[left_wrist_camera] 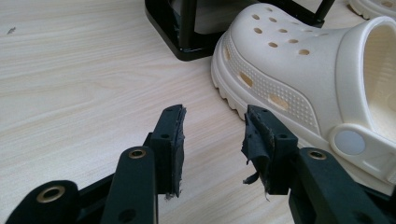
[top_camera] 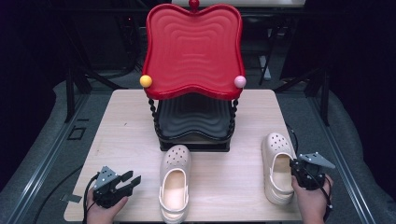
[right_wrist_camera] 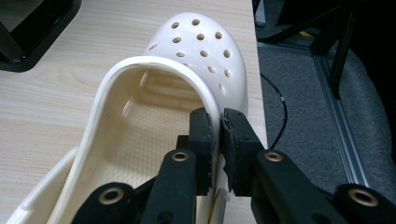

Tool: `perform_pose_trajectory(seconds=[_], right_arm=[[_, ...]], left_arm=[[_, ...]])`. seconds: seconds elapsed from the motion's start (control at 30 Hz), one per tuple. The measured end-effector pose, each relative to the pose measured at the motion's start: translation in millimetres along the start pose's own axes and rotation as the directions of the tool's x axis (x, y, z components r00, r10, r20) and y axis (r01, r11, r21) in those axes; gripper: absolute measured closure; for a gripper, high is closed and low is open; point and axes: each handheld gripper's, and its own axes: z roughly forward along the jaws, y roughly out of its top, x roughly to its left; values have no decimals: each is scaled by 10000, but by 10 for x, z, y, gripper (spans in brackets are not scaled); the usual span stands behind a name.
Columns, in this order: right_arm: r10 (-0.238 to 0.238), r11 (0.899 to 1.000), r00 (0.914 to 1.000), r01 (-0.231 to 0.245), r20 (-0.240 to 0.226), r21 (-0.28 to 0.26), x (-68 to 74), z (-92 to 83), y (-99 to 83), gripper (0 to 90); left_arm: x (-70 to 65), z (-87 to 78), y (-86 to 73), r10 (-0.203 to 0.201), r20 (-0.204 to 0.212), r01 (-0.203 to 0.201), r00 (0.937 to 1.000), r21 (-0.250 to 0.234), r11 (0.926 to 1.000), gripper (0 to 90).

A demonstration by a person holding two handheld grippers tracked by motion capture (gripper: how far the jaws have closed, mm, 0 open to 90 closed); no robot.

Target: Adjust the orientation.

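Two cream clogs lie on the wooden table [top_camera: 126,126]. The left clog [top_camera: 175,182] [left_wrist_camera: 299,60] sits in front of the rack, toe pointing away. My left gripper [top_camera: 132,178] [left_wrist_camera: 212,135] hovers low to that clog's left, open, with bare table between its jaws. The right clog [top_camera: 278,163] [right_wrist_camera: 196,51] lies near the table's right edge. My right gripper [top_camera: 293,170] [right_wrist_camera: 217,126] is shut on its outer side wall, one pad inside the shoe's opening and one outside.
A two-tier rack stands at the table's back centre, with a red wavy top tray [top_camera: 194,46] over a black lower tray [top_camera: 194,116]. Its black base [left_wrist_camera: 187,42] [right_wrist_camera: 28,28] is close behind the clogs. Right of the table edge lie grey floor and a metal rail [right_wrist_camera: 336,116].
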Motion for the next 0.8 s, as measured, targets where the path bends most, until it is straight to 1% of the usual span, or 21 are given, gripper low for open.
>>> perform_pose_trajectory(seconds=[0.07,0.13,0.17,0.2,0.33,0.37,0.4,0.43,0.47,0.5,0.57,0.6,0.7,0.77,0.8], right_arm=[[51,9999,10000,-52,-64,-93,3,-8,-11,832],[53,10000,9997,-54,-229,-10,6,-47,-8,833],[-22,9999,9996,25,-272,118,5,-75,-2,834],[33,10000,9993,-33,-363,21,23,-94,-6,834],[-190,9997,9981,182,-581,-139,138,-241,-22,833],[-260,9995,9973,247,-682,-200,176,-284,-31,833],[-264,9993,9957,240,-886,-283,221,-325,-40,833],[-264,9993,9957,240,-886,-283,221,-325,-40,833],[-275,9991,9943,242,-1034,-336,269,-368,-48,833],[-339,9988,9869,280,-1580,-391,423,-472,-63,834],[-441,9981,9823,354,-1823,-507,517,-513,-72,835],[-621,9970,9773,513,-2027,-583,618,-552,-77,835],[-1041,9934,9620,885,-2524,-725,855,-605,-79,837],[-1317,9905,9545,1160,-2677,-739,980,-605,-81,838],[-1399,9895,9459,1226,-2927,-768,1078,-579,-87,839]], left_arm=[[-1,-2,-1,-15,-21,15,10000,8,10000,581],[-2,-7,0,-9,-25,9,10000,-23,10000,581],[-4,-7,-1,-18,-29,17,10000,-63,10000,581],[-2,-9,0,8,-33,-8,10000,-58,10000,581],[-9,-12,0,-18,-26,18,10000,-79,10000,581],[-12,-15,2,6,-29,-6,10000,-84,10000,581],[-13,-18,4,30,-12,-30,10000,-78,10000,581],[-13,-18,4,30,-12,-30,10000,-78,10000,581],[-15,-20,5,34,-6,-35,10000,-87,10000,581],[-18,-18,5,37,5,-37,10000,-79,10000,581],[-24,-19,6,53,14,-53,10000,-56,10000,581],[-31,-18,6,70,-14,-70,10000,-59,10000,581],[-49,-18,9,92,55,-91,9999,-129,9999,581],[-58,-28,13,57,121,-55,9999,-189,9998,581],[-62,-31,14,6,166,-3,9999,-213,9998,581]])
